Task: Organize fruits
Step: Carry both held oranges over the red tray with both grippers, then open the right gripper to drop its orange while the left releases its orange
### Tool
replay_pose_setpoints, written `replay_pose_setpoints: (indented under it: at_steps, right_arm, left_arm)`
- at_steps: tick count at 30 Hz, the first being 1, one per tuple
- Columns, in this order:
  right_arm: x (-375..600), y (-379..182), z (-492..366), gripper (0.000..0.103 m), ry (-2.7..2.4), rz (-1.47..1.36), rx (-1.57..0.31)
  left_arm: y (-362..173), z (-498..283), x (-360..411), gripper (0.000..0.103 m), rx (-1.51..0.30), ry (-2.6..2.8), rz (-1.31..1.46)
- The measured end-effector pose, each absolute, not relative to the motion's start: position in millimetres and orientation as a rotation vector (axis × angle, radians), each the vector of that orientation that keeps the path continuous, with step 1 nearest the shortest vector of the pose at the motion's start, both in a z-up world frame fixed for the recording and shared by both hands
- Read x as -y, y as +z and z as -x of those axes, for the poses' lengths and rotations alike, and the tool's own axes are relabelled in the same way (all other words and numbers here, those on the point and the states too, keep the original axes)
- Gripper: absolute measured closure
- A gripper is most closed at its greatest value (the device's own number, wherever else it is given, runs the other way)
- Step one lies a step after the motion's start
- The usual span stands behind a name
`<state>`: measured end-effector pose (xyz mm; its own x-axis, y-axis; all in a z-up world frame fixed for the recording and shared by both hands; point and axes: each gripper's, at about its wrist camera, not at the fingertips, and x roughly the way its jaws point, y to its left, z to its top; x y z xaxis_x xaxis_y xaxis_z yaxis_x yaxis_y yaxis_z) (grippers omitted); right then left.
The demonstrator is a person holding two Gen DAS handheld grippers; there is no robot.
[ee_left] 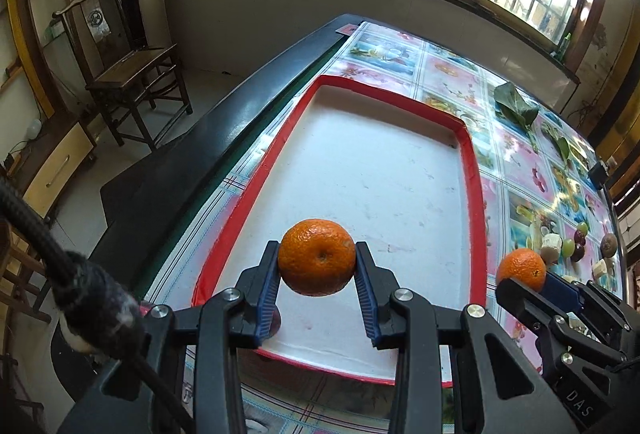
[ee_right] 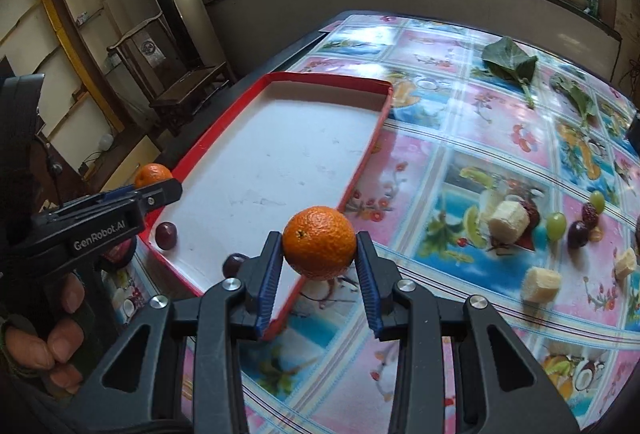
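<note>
While my left gripper (ee_left: 317,266) pinches one orange (ee_left: 317,256) above the red tray's (ee_left: 476,169) white floor, my right gripper (ee_right: 319,254) pinches another orange (ee_right: 319,242) over the tray's near right edge. Two dark grapes (ee_right: 165,235) lie inside.

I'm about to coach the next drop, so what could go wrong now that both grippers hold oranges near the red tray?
1. The right gripper holds its orange above the red tray's rim; released there, it may roll onto the table.
2. The left gripper's orange, dropped, could roll into the dark grapes in the tray's corner.
</note>
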<state>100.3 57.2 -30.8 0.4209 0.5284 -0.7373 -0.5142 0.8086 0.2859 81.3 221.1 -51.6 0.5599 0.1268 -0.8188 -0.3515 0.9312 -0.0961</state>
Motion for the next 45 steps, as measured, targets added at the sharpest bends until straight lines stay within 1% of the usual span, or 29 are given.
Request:
replay_pose_setpoints:
  at_steps: [8,18,27,30,31,36,45]
  right_arm:
    - [-111.1,-51.9,-116.8,0.064,0.717,0.035,-0.984]
    - [-126.2,-76.8,-123.4,0.064,0.714,0.091,-1.049]
    - [-129.6,-78.5,-117.9,0.064,0.716,0.138,-1.032]
    - [-126.4,-74.9,-114.4,0.062,0.718,0.146,-1.028]
    - [-123.3,-72.7,-112.9,0.060,0.718,0.142,-1.022]
    - [-102.9,-57.9,-107.2,0.058,0.715,0.106,-0.996]
    - [-47.9,-47.8,-98.8,0.056,0.653,0.041,-0.984]
  left_arm:
    - [-73.8,-92.6,-234.9,0.068,-0.990,0.283,0.290]
    - [-95.4,-105.4,-229.5,0.067,-1.053,0.225,0.262]
    - [-95.5,-105.9,-232.8,0.066,-1.061,0.222,0.247]
    - [-92.0,-105.2,-233.1,0.064,-1.059,0.220,0.249]
    - [-89.7,-104.7,-232.8,0.063,-1.054,0.220,0.245]
    - [-75.6,-98.4,-225.2,0.053,-1.015,0.229,0.231]
    - [-58.7,-88.8,-199.5,0.052,-0.978,0.227,0.217]
